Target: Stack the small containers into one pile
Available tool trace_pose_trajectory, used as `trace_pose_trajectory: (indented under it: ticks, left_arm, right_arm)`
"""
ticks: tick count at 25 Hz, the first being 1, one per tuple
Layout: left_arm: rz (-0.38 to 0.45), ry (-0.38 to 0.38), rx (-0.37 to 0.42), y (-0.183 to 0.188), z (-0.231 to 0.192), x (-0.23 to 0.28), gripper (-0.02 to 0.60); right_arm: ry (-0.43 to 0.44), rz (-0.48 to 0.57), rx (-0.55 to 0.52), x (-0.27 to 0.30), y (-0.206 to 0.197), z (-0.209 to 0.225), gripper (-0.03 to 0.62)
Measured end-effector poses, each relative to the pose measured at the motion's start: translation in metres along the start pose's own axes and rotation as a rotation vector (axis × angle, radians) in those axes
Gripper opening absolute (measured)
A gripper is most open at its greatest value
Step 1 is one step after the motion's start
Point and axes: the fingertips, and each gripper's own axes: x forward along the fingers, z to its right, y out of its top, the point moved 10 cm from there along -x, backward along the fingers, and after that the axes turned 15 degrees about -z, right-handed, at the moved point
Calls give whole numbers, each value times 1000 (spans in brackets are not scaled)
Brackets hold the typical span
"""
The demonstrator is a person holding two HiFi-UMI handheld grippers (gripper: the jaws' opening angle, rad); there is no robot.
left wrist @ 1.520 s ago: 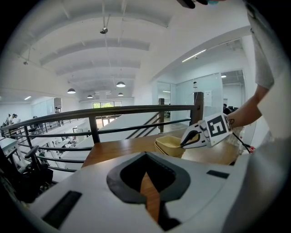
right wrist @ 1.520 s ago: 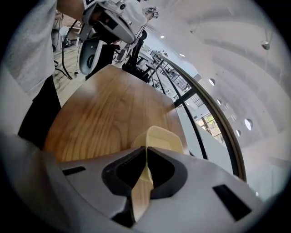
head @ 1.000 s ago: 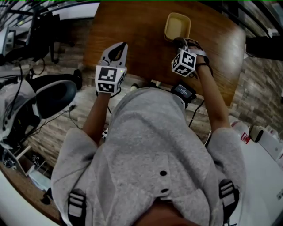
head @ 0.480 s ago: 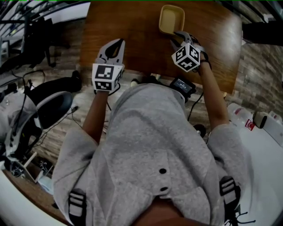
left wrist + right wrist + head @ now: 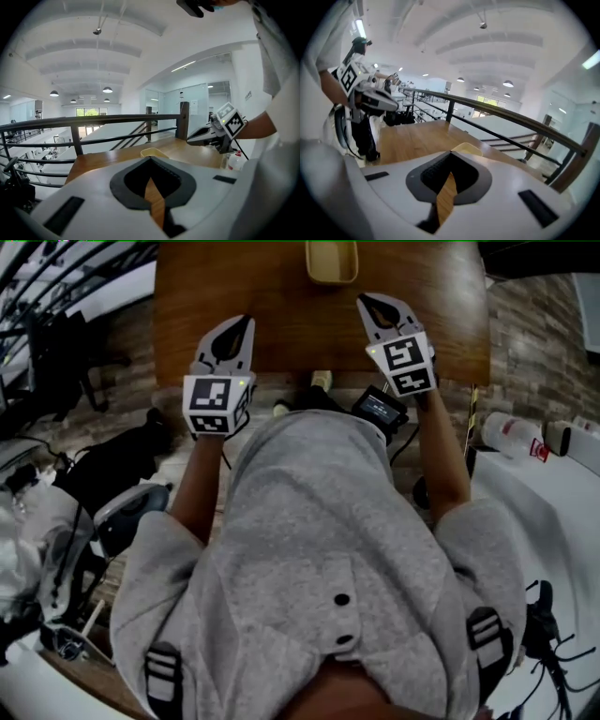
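**Both grippers over the table.** I held my two grippers above the near part of the brown wooden table [image 5: 281, 306], side by side and well apart. The jaws of my left gripper [image 5: 242, 326] were pressed together with nothing between them. The jaws of my right gripper [image 5: 371, 304] had just closed and met tip to tip, also with nothing between them. The pale yellow rectangular plastic container [image 5: 331, 261] stood at the far side of the table, ahead of both grippers and touched by neither. In each gripper view its rim showed just above the closed jaw tips.
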Motion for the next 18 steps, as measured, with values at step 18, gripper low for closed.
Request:
trace_pose_trajectory:
  ticks: [18]
  left_arm:
    - [180,-100,-5,-19,33,-105,12]
  right_arm:
    - [-93,250,367,-138,22,-109,15]
